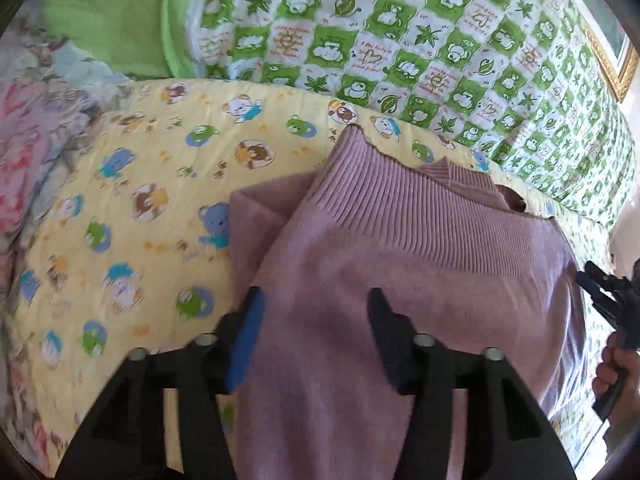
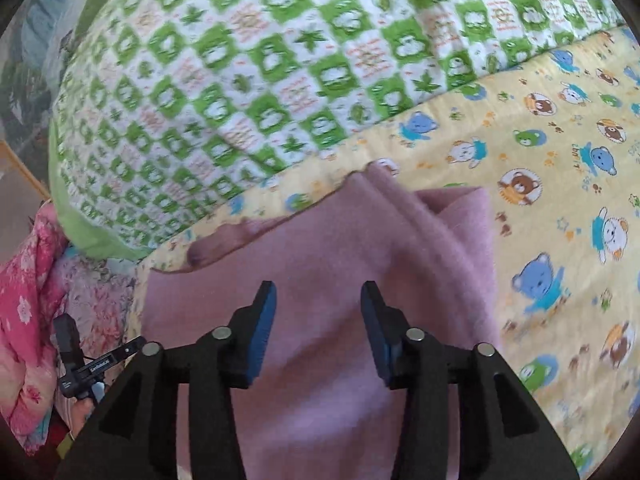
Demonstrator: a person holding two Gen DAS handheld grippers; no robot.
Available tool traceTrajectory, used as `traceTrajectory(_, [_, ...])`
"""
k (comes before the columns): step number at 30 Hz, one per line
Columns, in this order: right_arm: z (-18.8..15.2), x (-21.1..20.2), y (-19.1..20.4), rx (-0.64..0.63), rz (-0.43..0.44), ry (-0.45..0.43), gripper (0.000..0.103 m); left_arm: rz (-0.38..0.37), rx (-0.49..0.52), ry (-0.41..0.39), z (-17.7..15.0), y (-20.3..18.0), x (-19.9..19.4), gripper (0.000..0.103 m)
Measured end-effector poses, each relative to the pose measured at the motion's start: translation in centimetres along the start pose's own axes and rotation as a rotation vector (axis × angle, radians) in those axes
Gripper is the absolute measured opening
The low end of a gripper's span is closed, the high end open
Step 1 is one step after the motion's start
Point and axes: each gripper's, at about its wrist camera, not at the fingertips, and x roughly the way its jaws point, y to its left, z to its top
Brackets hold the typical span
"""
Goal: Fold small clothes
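Observation:
A pink knit sweater with a ribbed band lies partly folded on a yellow bear-print blanket. My left gripper is open just above the sweater, fingers spread wide over its lower part. In the right wrist view the same sweater lies below my right gripper, which is open with nothing between its blue pads. The right gripper also shows at the right edge of the left wrist view, held in a hand.
A green and white checked quilt is heaped behind the sweater, and shows in the right wrist view. Pink floral bedding lies to one side. A plain green cushion sits at the far left. A gold picture frame is at the far right.

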Motion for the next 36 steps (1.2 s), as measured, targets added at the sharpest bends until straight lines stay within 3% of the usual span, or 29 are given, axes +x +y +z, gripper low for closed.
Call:
traceTrajectory(4, [-1.8,-0.5,3.0,-0.025,0.059,0.035,0.05,0.004,-0.048,0.0,-2.5,0.4,-3.1,0.06])
traceTrajectory(8, [-5.2,0.1,5.9,-0.078,0.147,0.148,0.051,-0.051,-0.067,0.004,-5.7,-0.9,-4.8,0.06])
traceTrajectory(10, [-7.0,0.9,6.9,-0.128,0.149,0.22,0.053,-0.062,-0.038,0.032,-7.2,-2.2,-4.7,0.06])
traceTrajectory(12, [-8.4,1.7,6.9,-0.182,0.082,0.273,0.054,-0.035,-0.003,0.074,-8.7,-2.7,-3.9,0.06])
traceTrajectory(14, [-8.7,2.3,5.7,-0.215,-0.103,0.288,0.054,0.046,0.019,0.116,-9.8,-2.4,-2.6,0.06])
traceTrajectory(16, [-7.8,1.7,3.9,-0.194,-0.253,0.245,0.054,0.075,0.012,0.132,-10.5,-1.6,-2.3,0.057])
traceTrajectory(19, [-5.9,0.0,2.5,-0.076,-0.262,0.185,0.054,0.053,-0.027,0.114,-10.9,-1.1,-3.8,0.06])
traceTrajectory(22, [-4.7,-0.4,4.1,-0.091,-0.224,0.163,0.057,0.076,-0.067,0.092,-11.3,-0.7,-5.3,0.071])
traceTrajectory(25, [-4.2,-0.2,7.5,-0.144,-0.157,0.161,0.064,0.047,-0.175,0.085,-12.0,0.6,-6.6,0.073])
traceTrajectory(30, [-4.5,1.2,12.0,-0.185,-0.064,0.162,0.064,0.016,-0.369,0.147,-13.9,2.8,-6.7,0.077])
traceTrajectory(36, [-5.8,1.2,13.0,-0.154,-0.029,0.168,0.065,-0.099,-0.643,0.182,-17.0,3.8,-5.3,0.082])
